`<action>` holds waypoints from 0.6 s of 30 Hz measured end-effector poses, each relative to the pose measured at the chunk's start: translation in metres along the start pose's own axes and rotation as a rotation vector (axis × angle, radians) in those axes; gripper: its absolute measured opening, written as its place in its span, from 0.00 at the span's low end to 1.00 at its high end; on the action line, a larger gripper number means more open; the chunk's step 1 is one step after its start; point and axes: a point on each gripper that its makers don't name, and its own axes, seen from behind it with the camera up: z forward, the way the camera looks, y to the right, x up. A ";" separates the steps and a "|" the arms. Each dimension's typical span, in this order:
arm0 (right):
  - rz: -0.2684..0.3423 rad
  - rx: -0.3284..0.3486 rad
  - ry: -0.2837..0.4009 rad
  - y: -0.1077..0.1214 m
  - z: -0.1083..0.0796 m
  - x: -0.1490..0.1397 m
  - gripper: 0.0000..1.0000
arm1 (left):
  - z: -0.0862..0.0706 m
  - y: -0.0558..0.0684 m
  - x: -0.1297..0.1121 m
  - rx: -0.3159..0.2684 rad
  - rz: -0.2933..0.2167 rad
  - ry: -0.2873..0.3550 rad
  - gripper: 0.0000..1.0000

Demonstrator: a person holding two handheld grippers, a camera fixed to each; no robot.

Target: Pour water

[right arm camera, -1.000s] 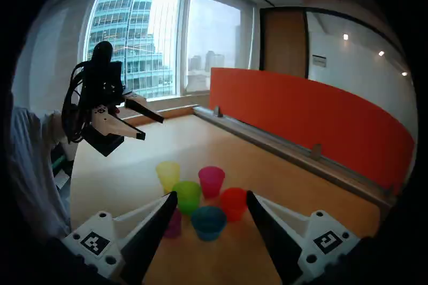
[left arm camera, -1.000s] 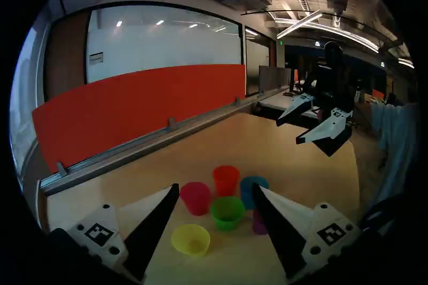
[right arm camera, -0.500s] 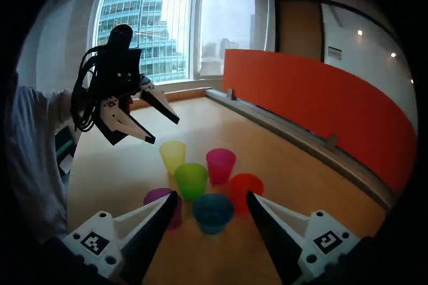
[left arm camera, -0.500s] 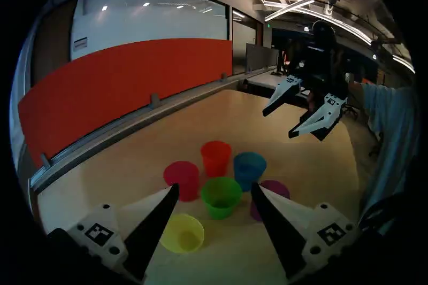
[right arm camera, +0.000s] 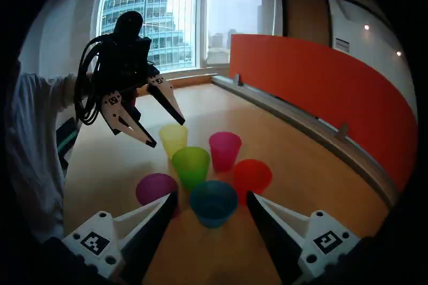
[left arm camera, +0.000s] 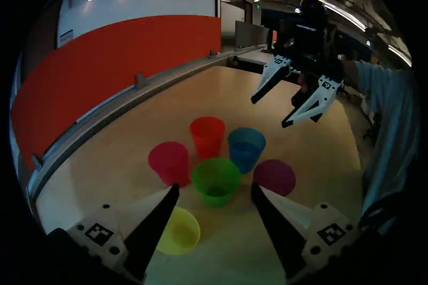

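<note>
Several coloured plastic cups stand upright in a tight cluster on the wooden table. From the left gripper view: red cup, blue cup, pink cup, green cup, purple cup, yellow cup. My left gripper hangs open and empty above the green and yellow cups. Across the cluster my right gripper is open in the air. In the right gripper view the right gripper is open over the blue cup, and the left gripper hovers open by the yellow cup.
An orange partition with a metal rail runs along one long side of the table. Large windows lie behind the left gripper. A person's light sleeve shows at the table's edge. Bare tabletop surrounds the cups.
Both grippers have tilted down and come closer to the cup cluster and to each other. Both stay open and empty. The cups have not moved.
</note>
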 end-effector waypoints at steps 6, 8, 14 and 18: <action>-0.001 0.017 -0.025 0.001 0.008 -0.010 1.00 | 0.014 0.002 -0.009 -0.019 0.020 -0.048 1.00; -0.001 0.022 -0.033 0.000 0.010 -0.013 1.00 | 0.019 0.002 -0.012 -0.024 0.026 -0.062 1.00; 0.002 0.021 -0.063 0.002 0.018 -0.026 1.00 | 0.032 0.000 -0.018 -0.022 0.032 -0.096 1.00; -0.001 0.019 -0.086 0.002 0.022 -0.034 1.00 | 0.038 -0.002 -0.021 -0.015 0.034 -0.111 1.00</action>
